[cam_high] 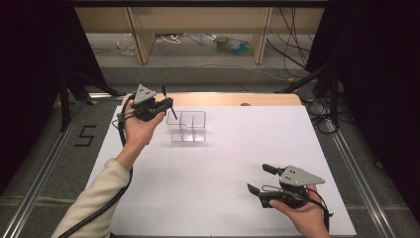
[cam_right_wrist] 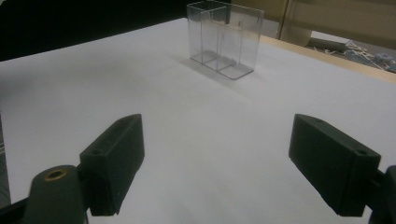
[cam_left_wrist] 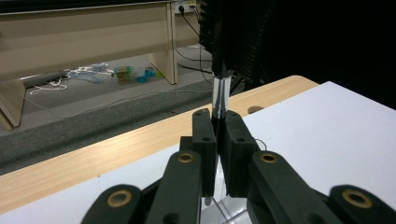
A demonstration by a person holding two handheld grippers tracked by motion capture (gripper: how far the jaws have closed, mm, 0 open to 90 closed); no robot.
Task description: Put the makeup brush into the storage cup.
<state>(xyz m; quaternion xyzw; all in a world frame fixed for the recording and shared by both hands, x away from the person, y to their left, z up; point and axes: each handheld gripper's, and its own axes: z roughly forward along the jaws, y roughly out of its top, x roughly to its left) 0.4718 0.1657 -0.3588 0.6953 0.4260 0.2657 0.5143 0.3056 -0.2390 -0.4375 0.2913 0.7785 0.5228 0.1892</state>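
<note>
Right gripper (cam_high: 258, 178) sits low at the near right of the table (cam_high: 223, 188), held in our right hand (cam_high: 302, 215). Its jaws are spread wide with nothing between them; in the right gripper view (cam_right_wrist: 217, 165) we see bare white sheet through the gap. It is well apart from the box.

Mid table, left of centre: clear box (cam_high: 186, 126), standing upright on the white sheet. It has an inner divider, so at least two compartments; both look empty from the right gripper view (cam_right_wrist: 224, 39), though the clear walls make that hard to confirm.

Left gripper (cam_high: 171, 106) is up off the table at the far left, held in our left hand (cam_high: 138, 129), just above and beside the box's left end. Its jaws are pressed together on a thin pen (cam_high: 173, 112). In the left gripper view (cam_left_wrist: 217, 140) the pen (cam_left_wrist: 219, 93) runs upright between the jaws: a clear silvery barrel rises above them into a dark ribbed upper part, and a short tip pokes out below. A clear box edge (cam_left_wrist: 229, 210) shows right under the jaws. We cannot tell whether the pen tip is already inside a compartment or just over the rim.

Far side: wooden table edge (cam_high: 223, 99) beyond the white sheet, then the floor with loose cables (cam_high: 168, 39) and wooden bench legs (cam_high: 141, 44).
</note>
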